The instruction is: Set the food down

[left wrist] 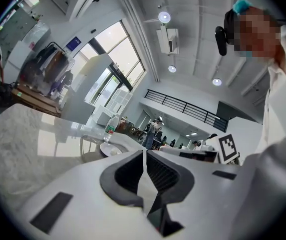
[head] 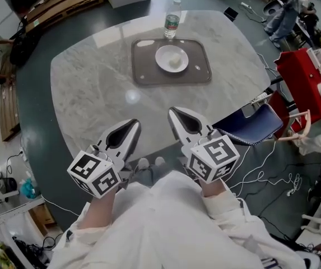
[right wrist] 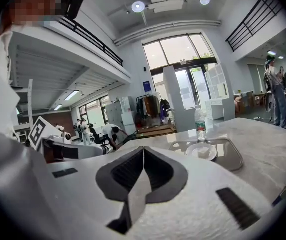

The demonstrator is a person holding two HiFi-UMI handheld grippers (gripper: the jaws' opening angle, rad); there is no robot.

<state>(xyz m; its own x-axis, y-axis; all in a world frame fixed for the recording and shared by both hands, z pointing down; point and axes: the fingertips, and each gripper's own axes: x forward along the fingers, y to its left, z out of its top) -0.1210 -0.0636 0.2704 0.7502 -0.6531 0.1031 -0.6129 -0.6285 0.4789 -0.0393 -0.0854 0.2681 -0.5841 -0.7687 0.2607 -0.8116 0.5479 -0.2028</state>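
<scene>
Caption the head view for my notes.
Left hand-held gripper and right hand-held gripper both shut, empty; food on plate on tray, bottle beside.

A small pale block of food [head: 175, 61] sat on a round white plate [head: 161, 55].
The whitish, roughly cube-shaped piece rested flat, slightly right of the plate's centre in the head view. It stood alone on the dish. The plate lay near the middle of a grey rectangular tray [head: 198, 74] with rounded corners, which was set on the far side of a white marble table [head: 87, 88].
</scene>
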